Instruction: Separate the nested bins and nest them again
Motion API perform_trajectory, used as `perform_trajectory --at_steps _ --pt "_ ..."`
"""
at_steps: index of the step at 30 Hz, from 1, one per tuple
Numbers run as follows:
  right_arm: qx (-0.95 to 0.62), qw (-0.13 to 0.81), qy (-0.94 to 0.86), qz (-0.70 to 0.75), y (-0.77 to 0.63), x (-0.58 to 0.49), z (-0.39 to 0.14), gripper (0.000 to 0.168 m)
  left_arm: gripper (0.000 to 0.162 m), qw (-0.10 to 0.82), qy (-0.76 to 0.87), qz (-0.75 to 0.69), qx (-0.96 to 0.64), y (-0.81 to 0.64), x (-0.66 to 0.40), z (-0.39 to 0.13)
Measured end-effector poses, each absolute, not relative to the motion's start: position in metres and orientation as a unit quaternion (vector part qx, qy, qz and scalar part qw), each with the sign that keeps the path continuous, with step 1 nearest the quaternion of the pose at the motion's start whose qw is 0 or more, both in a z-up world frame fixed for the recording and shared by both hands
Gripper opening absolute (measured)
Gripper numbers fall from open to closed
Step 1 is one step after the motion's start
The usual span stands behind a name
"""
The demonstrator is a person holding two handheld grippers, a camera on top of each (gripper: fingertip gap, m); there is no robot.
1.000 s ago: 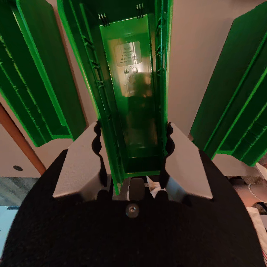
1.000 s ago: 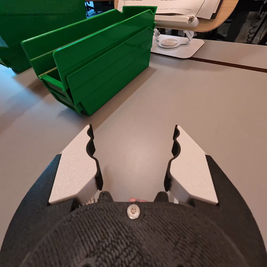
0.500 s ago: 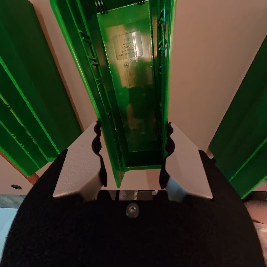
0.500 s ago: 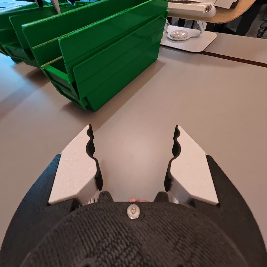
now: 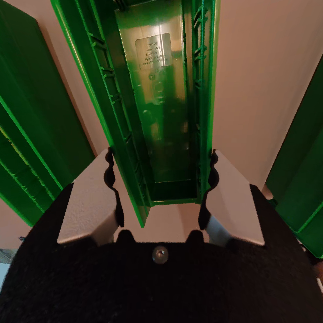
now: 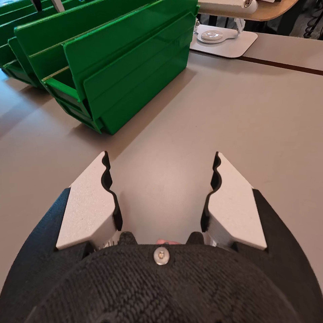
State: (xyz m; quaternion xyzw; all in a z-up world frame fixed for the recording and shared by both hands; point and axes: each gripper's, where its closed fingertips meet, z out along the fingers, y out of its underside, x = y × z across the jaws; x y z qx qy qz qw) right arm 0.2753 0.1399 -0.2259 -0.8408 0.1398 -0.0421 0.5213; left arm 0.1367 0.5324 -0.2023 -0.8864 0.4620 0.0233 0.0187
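In the left wrist view a long green bin [image 5: 157,104] lies on the beige table [image 5: 253,87], its near end between my fingers. My left gripper [image 5: 160,152] is open; the pads stand just outside the bin's two side walls without pressing on them. Two more green bins flank it, one on the left [image 5: 26,122] and one on the right [image 5: 297,157]. In the right wrist view my right gripper [image 6: 161,153] is open and empty over bare table. A nested pair of green bins [image 6: 122,70] sits ahead of it to the left.
More green bins [image 6: 14,52] stand behind the nested pair at the far left. A white stand base [image 6: 222,40] under a wooden board [image 6: 253,12] sits at the back right. A dark seam [image 6: 279,64] crosses the table [image 6: 209,122].
My left gripper's fingers have spread and let go of the middle bin, which now rests on the table. My right gripper has moved forward towards the nested pair, still open.
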Motion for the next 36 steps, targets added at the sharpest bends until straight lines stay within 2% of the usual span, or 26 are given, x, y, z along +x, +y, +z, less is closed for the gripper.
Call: perform_trajectory --at_steps 5,12,15,18,23,26,30,36 --pt "-0.834 0.528 0.157 -0.043 0.139 0.275 -0.214 0.126 0.109 0.059 0.478 0.013 -0.876 0.532 0.143 -0.185" --pt "-0.817 0.549 0.175 -0.002 0.144 0.263 -0.182 0.122 0.106 0.088 0.484 -0.049 -0.869 0.505 0.163 -0.138" --pt "-0.803 0.563 0.194 0.011 0.161 0.267 -0.156 0.125 0.106 0.080 0.484 -0.094 -0.866 0.480 0.170 -0.128" --pt "-0.794 0.577 0.192 0.015 0.193 0.277 -0.115 0.129 0.106 0.112 0.485 -0.116 -0.860 0.467 0.172 -0.122" --pt "-0.811 0.534 0.239 0.009 0.256 0.307 -0.071 0.136 0.106 0.195 0.474 -0.144 -0.846 0.456 0.166 -0.126" --pt "-0.824 0.493 0.269 0.077 0.297 0.306 -0.064 0.129 0.105 0.252 0.456 -0.137 -0.842 0.460 0.152 -0.133" --pt "-0.861 0.386 0.330 0.024 0.316 0.328 -0.093 0.127 0.106 0.330 0.423 -0.144 -0.831 0.457 0.133 -0.131" --pt "-0.885 0.305 0.352 -0.013 0.336 0.310 -0.119 0.125 0.105 0.448 0.384 -0.144 -0.794 0.445 0.102 -0.123"
